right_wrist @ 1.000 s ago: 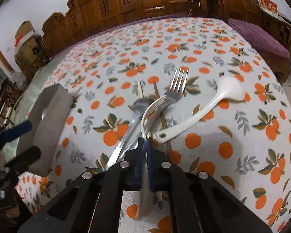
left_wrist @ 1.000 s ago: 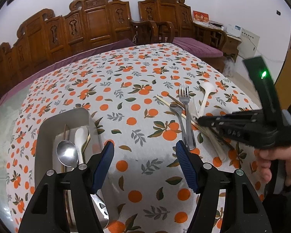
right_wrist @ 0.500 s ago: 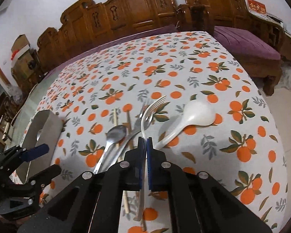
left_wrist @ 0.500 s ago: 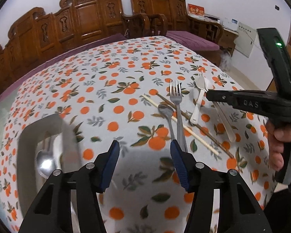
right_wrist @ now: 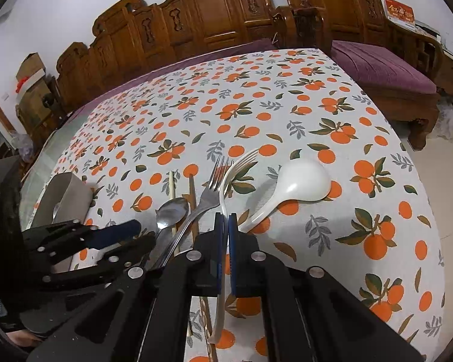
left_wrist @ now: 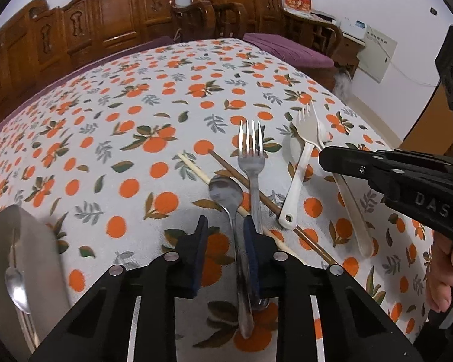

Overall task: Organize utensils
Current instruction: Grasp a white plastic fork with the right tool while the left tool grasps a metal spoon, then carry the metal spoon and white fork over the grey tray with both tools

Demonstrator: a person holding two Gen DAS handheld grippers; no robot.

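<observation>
One metal spoon [left_wrist: 15, 286] in grey tray [left_wrist: 42, 247], chopsticks [left_wrist: 30, 331] beside.

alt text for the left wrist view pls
The left gripper has just been closing around a metal spoon handle on an orange-print tablecloth, beside a metal fork, chopsticks and white plastic cutlery.

Two forks: one metal fork [left_wrist: 250, 163], one white plastic fork [right_wrist: 226, 199]. Three spoons: metal spoon [left_wrist: 226, 191] near centre, white ladle spoon [right_wrist: 299, 181] to the right, another metal spoon [left_wrist: 15, 283] in the one grey tray [left_wrist: 45, 256] (far left). Two chopsticks [left_wrist: 226, 166], crossed under the cutlery.
</observation>
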